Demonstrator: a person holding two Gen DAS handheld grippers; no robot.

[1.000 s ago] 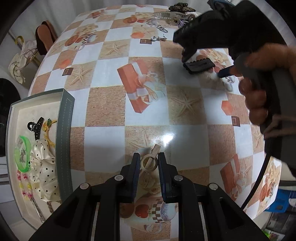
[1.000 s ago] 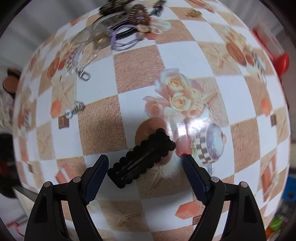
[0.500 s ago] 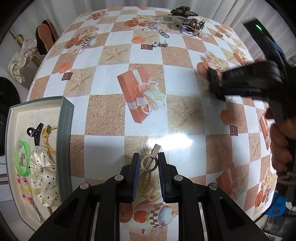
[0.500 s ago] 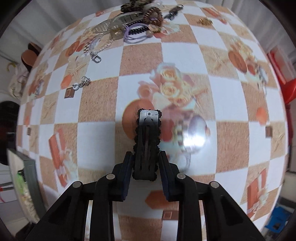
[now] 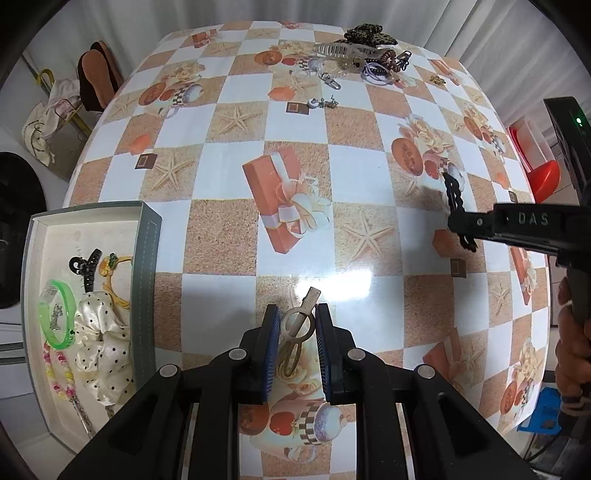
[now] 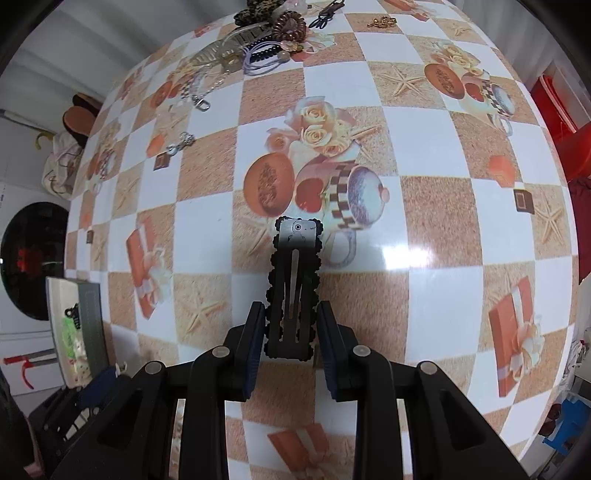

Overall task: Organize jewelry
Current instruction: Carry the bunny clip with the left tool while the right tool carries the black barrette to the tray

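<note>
My left gripper (image 5: 295,317) is shut on a beige metal hair clip (image 5: 297,323), held just over the checked tablecloth. My right gripper (image 6: 291,314) is shut on a black scalloped snap clip (image 6: 294,280), which sticks out forward past the pads, clear of the table. In the left wrist view that black snap clip (image 5: 453,192) hangs from the right gripper (image 5: 460,221) at the right edge. A grey tray (image 5: 147,258) at the left holds a black claw clip (image 5: 86,267), a green bracelet (image 5: 55,317) and a dotted scrunchie (image 5: 101,343).
A pile of hair clips and ties (image 5: 364,57) lies at the table's far end, seen also as the pile (image 6: 266,33) in the right wrist view. A small charm (image 5: 325,103) and a gold piece (image 5: 437,79) lie apart from it. A hand (image 5: 572,332) grips the right tool's handle.
The right gripper's jaws closed on the black snap clip and lifted it off the table, carrying it nearer and rightward in the left wrist view. The left gripper kept still with the beige clip.
</note>
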